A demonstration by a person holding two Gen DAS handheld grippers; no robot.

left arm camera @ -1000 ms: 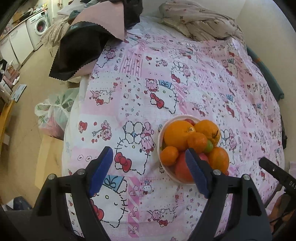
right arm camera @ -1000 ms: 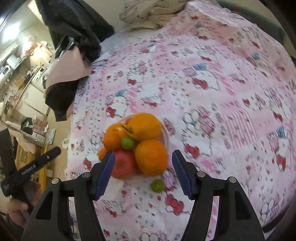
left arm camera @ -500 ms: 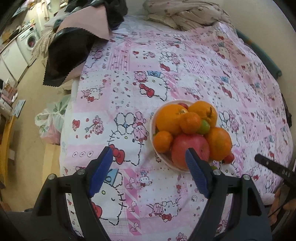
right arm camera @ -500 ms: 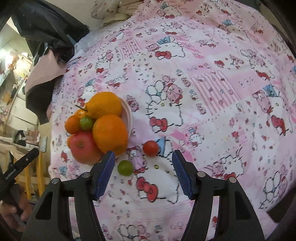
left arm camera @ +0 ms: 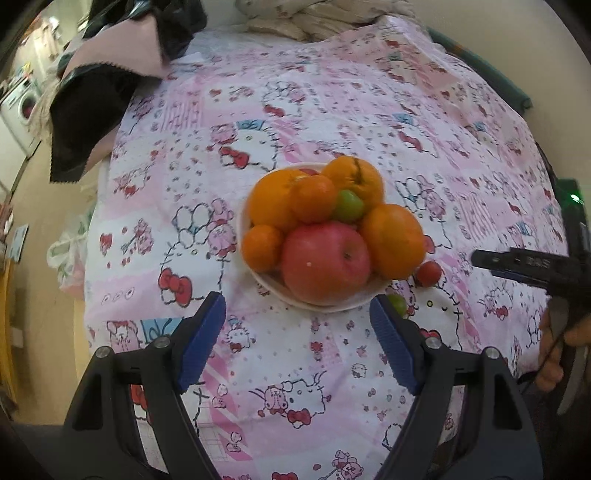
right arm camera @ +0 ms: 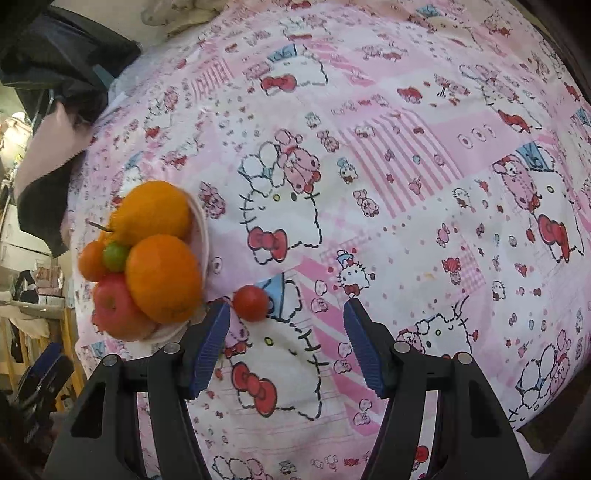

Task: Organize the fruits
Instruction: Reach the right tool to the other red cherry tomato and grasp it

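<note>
A pale bowl [left arm camera: 332, 303] on the pink cartoon-print bedspread holds a heap of oranges [left arm camera: 391, 240], a red apple [left arm camera: 327, 264] and a small green fruit [left arm camera: 347, 205]. A small red tomato [left arm camera: 428, 273] and a green fruit [left arm camera: 397, 302] lie loose on the spread by the bowl's right side. My left gripper [left arm camera: 297, 332] is open and empty just in front of the bowl. My right gripper [right arm camera: 286, 334] is open and empty; the tomato [right arm camera: 251, 302] lies just beyond its left finger, with the bowl [right arm camera: 201, 236] to the left.
Black and pink cloths [left arm camera: 92, 99] hang over the bed's far left corner, and a crumpled blanket [left arm camera: 314, 18] lies at the far end. The bed edge drops to the floor on the left, where a plastic bag [left arm camera: 70, 258] sits.
The left gripper has drawn nearer the bowl, now centred in its view. The right gripper has swung right and lower; the tomato now lies near its left finger, and the loose green fruit has left its view.
</note>
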